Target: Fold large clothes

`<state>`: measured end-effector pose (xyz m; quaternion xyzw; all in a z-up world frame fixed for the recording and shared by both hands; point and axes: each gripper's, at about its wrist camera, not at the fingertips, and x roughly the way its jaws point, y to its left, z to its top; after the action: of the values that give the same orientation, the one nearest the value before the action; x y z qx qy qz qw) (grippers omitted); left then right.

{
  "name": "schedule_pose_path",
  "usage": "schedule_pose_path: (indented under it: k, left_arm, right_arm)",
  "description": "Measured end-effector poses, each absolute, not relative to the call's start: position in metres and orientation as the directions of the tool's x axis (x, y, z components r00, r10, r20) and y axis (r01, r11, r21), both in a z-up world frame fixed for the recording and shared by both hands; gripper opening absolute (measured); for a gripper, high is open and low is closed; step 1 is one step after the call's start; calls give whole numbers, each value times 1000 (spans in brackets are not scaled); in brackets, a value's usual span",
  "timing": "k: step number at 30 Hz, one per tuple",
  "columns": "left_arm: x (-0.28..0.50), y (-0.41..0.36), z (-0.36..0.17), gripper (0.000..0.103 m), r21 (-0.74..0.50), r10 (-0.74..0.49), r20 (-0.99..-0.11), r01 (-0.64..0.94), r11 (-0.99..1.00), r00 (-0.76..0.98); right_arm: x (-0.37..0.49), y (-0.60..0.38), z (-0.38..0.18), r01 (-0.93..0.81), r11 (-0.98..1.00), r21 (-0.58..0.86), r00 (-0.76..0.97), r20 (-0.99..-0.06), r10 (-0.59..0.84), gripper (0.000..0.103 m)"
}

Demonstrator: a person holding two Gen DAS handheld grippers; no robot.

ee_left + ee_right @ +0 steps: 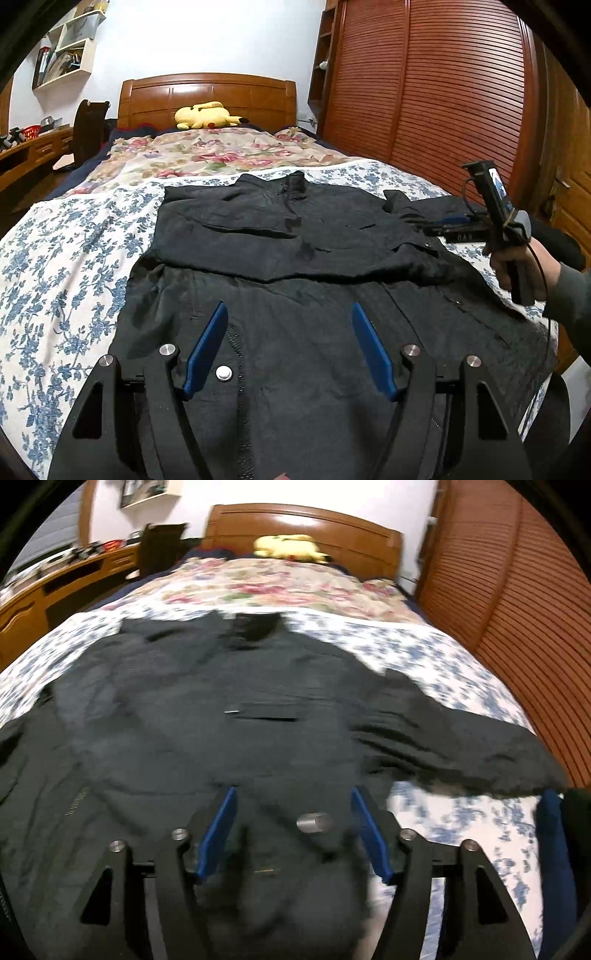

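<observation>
Black jacket (295, 258) spread on the floral bedspread (66, 258), both of my grippers open above it.

My left gripper (290, 332) hangs over the lower front, blue pads apart and empty, a snap button (224, 373) between them. My right gripper (291, 823) stands open over the hem near the outstretched sleeve (461, 738), gripping nothing. A yellow plush toy (205, 115) lies by the headboard (207, 96).

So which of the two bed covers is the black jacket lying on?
The white cover with blue flowers, nearer the camera. The black jacket stops short of the pink-flowered cover toward the headboard.
</observation>
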<state>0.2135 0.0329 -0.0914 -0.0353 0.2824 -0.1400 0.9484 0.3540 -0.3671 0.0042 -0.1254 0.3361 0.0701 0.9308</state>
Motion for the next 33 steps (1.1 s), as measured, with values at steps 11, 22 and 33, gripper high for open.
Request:
schedule_pose_path:
  k: [11, 22, 33]
  left_arm:
    - [221, 26, -101, 71, -135, -278, -559, 245, 960, 782]
    - [224, 22, -104, 71, -125, -274, -579, 248, 961, 768]
    - [225, 21, -105, 71, -123, -273, -583, 248, 961, 766]
  right_arm:
    - [410, -524, 11, 53, 994, -98, 738, -666, -105, 74]
    - [433, -628, -18, 319, 945, 68, 622, -768, -155, 74]
    - [421, -630, 10, 225, 974, 31, 692, -708, -138, 8]
